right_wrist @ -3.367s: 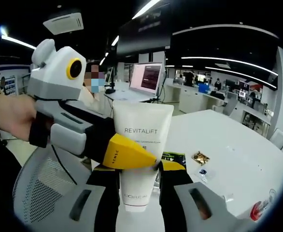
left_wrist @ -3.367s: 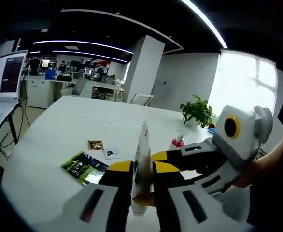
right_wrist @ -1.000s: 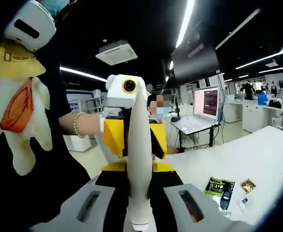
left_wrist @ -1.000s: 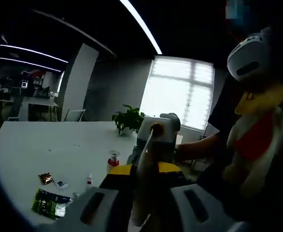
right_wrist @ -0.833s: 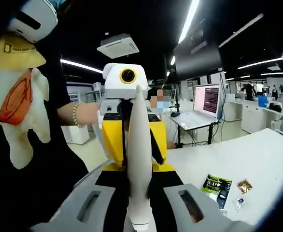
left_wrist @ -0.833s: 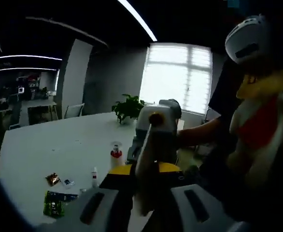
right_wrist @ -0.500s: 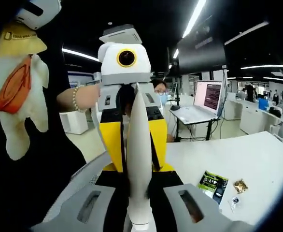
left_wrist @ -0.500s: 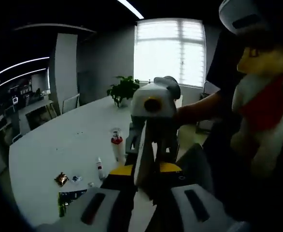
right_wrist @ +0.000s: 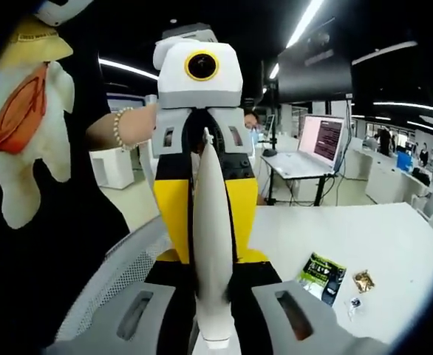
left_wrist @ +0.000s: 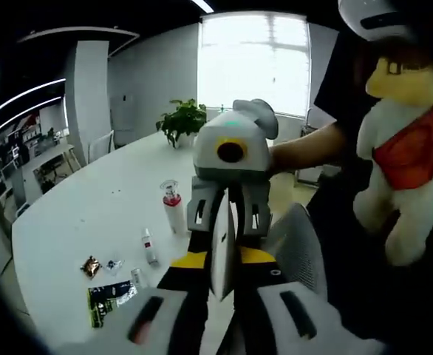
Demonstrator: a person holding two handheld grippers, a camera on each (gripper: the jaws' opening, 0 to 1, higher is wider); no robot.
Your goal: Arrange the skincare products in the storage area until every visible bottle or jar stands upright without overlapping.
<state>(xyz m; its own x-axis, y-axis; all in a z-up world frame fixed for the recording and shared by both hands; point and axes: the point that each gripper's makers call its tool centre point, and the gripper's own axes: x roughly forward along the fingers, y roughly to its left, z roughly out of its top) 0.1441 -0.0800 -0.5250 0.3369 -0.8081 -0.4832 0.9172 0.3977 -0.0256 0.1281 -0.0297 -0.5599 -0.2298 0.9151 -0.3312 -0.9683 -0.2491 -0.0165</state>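
Note:
A white cream tube (left_wrist: 222,248) hangs in the air above the table edge, seen edge-on, with both grippers facing each other across it. My left gripper (left_wrist: 222,262) is shut on the white tube, yellow jaw tips pressed against each side. My right gripper (left_wrist: 224,216) comes in opposite and clamps the same tube. In the right gripper view the tube (right_wrist: 212,237) rises between my right gripper (right_wrist: 213,272), with the left gripper (right_wrist: 211,211) behind it. A red-capped spray bottle (left_wrist: 174,214) and a small vial (left_wrist: 149,246) stand on the white table (left_wrist: 76,222).
A green packet (left_wrist: 109,299), a gold wrapper (left_wrist: 91,266) and small bits lie near the table's edge; the green packet (right_wrist: 321,275) is also in the right gripper view. A potted plant (left_wrist: 181,118) stands far back. A mesh chair (left_wrist: 294,248), a plush toy (left_wrist: 405,148) and a laptop (right_wrist: 312,151) are nearby.
The tube, broad face to the right gripper view 3.4 s ago, is now edge-on in both views. Both cameras swung and the grippers closed in on each other; both stay clamped.

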